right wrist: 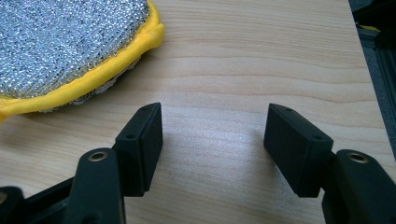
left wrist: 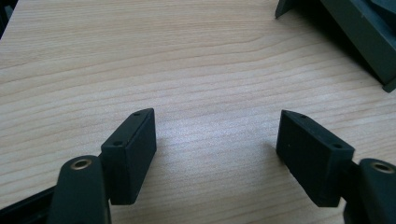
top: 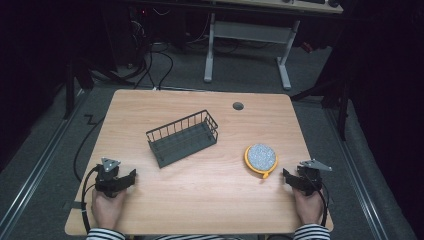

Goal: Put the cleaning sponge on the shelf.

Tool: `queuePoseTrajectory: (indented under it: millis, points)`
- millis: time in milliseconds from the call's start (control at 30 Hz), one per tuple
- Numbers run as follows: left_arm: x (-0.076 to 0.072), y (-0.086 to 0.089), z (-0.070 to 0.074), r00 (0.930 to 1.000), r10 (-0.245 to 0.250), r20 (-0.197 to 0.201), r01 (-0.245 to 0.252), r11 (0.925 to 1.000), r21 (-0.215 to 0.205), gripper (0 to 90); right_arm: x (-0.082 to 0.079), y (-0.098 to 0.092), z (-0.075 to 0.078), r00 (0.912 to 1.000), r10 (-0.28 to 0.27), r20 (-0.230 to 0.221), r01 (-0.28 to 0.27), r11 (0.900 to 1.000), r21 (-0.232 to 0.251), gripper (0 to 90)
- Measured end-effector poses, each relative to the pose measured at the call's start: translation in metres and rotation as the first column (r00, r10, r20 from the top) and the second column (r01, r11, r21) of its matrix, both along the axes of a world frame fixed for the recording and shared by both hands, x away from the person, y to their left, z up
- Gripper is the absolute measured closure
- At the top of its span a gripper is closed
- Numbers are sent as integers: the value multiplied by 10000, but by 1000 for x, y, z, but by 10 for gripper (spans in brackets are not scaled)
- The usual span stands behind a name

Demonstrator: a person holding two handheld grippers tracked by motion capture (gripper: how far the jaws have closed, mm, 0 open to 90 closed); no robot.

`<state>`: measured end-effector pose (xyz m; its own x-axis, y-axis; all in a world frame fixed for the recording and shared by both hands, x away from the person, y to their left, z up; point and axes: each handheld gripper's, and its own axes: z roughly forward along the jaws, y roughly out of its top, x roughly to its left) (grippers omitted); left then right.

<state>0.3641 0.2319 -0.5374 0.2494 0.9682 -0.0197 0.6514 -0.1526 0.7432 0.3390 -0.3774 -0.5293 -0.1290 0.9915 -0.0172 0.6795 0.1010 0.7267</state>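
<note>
Both tongs rest at the near edge of the light wooden table (top: 200, 200) as seen from the high view: my left gripper (top: 121, 181) near the left corner, my right gripper (top: 292, 178) near the right, each with jaws spread wide and nothing between them. Just beyond and inward of the right gripper lies the round silver-mesh scouring pad with a yellow fabric rim (top: 261, 158); the dark wire basket with a solid floor (top: 182, 137) sits farther out, between the two grippers, nearer my left.

From the left gripper view, bare wood lies between the wide jaws, and a corner of the dark wire basket (left wrist: 359, 32) shows ahead to the right.

From the right gripper view, the scouring pad (right wrist: 65, 42) lies ahead and left of my open jaws, apart from them. It looks slightly raised at its rim, though I cannot be sure. I judge the pad goes into the basket: swing left, come in low, and pinch the yellow rim rather than the flat mesh.
</note>
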Motion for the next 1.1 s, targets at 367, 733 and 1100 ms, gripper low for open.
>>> queuePoseTrajectory:
  millis: [367,733,1100]
  points:
    - [0,0,0,10000,-42,-21,42,10000,6,285,-1,1,0,9999,137,22,-137,9999,7,359]
    - [1,-1,1,9998,-170,-139,171,9998,50,243,-2,1,0,9998,184,26,-184,9998,-1,353]
    - [-3,2,7,9998,-8,-177,-6,9968,-800,281,-1,1,0,9997,225,11,-225,9997,-13,345]
